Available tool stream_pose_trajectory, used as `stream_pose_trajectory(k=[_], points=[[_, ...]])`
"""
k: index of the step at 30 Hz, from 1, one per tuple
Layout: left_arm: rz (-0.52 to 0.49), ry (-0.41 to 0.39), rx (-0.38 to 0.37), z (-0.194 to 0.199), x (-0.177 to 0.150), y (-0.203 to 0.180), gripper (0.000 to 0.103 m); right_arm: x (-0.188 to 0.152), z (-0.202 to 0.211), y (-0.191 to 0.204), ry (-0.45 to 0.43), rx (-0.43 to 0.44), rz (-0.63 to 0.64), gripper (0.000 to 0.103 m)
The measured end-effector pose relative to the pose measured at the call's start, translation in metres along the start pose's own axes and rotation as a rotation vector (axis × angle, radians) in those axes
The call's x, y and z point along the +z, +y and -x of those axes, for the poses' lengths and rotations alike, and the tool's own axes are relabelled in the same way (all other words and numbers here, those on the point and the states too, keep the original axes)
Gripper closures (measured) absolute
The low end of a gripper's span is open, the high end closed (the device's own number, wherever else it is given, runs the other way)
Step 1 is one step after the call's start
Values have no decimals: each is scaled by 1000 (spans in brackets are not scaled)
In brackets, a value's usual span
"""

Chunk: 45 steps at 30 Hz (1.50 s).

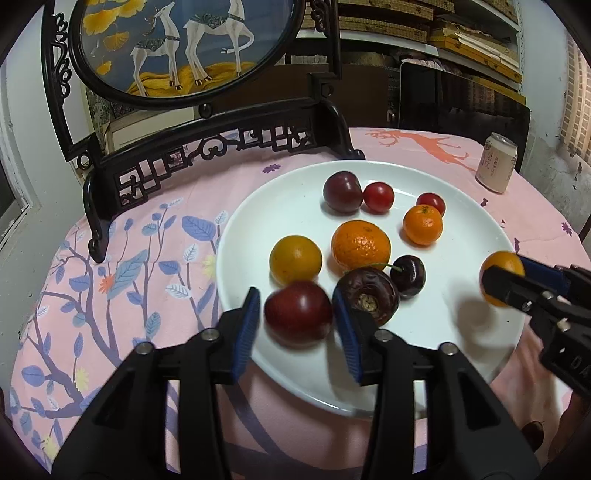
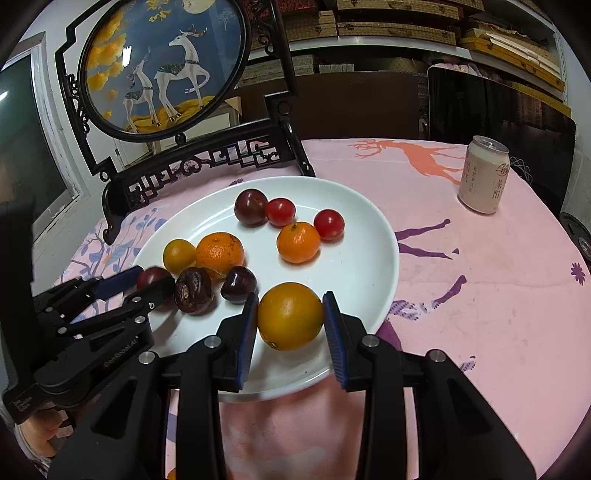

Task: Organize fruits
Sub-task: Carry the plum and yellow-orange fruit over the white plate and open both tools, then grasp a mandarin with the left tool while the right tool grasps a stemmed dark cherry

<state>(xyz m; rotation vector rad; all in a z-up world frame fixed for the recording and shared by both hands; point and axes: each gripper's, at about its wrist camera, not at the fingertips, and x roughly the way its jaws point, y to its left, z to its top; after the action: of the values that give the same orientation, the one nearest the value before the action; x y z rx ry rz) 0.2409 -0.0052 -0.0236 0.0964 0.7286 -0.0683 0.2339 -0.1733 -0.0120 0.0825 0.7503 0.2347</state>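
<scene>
Gap beside red plum (image 1: 298, 314) only leftward.

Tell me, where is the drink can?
The can stands upright on the pink tablecloth, far right in both views, beyond the white plate of fruit.

Place: home room | Evidence: surface under pink patterned tablecloth (image 2: 480, 295) | deer screen in carved black stand (image 1: 177, 48) | drink can (image 2: 484, 175) | shelves of stacked boxes (image 2: 399, 26)

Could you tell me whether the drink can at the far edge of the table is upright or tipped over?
Upright: the can stands on its base on the pink tablecloth, with its silver top rim facing up in both views.
</scene>
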Motion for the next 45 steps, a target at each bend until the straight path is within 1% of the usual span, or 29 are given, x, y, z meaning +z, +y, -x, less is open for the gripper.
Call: stream_pose_trajectory(k=[1,2,3,5,7,9,11,14,15,17,19,23,26,27,29,33,34,36,39,41,42,43,45], points=[[0,-10,2,2,0,0,50,0,-2,1,6,0,2,67],[-2,-16,4,3,0,-1,43,-1,-3,1,16,7,6,66],[-3,-23,12,4,1,-2,33,-1,-5,1,21,10,7,66],[-8,-38,13,7,1,-3,22,-2,-5,2,23,7,12,61],[-17,-40,8,10,1,-5,22,-1,2,2,-12,-13,23,52],[-27,-43,16,13,0,-5,14,1,11,1,-45,-20,33,51],[-28,-54,31,18,-1,-3,13,2,24,-2,-79,-28,35,50],[-28,-52,29,25,-6,2,11,3,43,-7,-113,-35,27,47],[-22,-47,27,28,-10,4,8,3,50,-9,-125,-35,18,45],[-7,-40,23,34,-17,8,5,-1,60,-11,-139,-29,6,44],[12,-34,16,40,-22,12,5,-10,69,-11,-139,-23,0,44],[31,-21,-31,57,-36,11,5,-37,83,-8,-110,-12,26,44],[-18,-32,-47,72,-48,-2,5,-60,98,-5,-109,-26,54,44],[-40,-36,-52,77,-52,-8,5,-66,103,-6,-114,-34,59,41],[-90,-45,-79,88,-62,-20,4,-73,111,-8,-123,-51,53,40],[-162,-74,-132,102,-72,-43,2,-82,129,-24,-152,-61,-14,39],[-183,-73,-158,103,-75,-50,2,-84,132,-28,-154,-63,-28,39],[-217,-81,-171,104,-78,-61,2,-86,135,-36,-156,-67,-62,39],[-300,-84,-143,101,-86,-78,2,-86,134,-45,-148,-66,-110,39],[-343,-47,-94,90,-90,-85,2,-85,132,-50,-135,-59,-132,39],[-335,-30,-113,87,-88,-82,2,-86,132,-51,-132,-59,-136,39],[-315,-30,-115,88,-87,-77,2,-86,132,-51,-129,-58,-139,39],[-266,-55,-69,93,-82,-61,2,-86,133,-51,-135,-59,-136,39]])
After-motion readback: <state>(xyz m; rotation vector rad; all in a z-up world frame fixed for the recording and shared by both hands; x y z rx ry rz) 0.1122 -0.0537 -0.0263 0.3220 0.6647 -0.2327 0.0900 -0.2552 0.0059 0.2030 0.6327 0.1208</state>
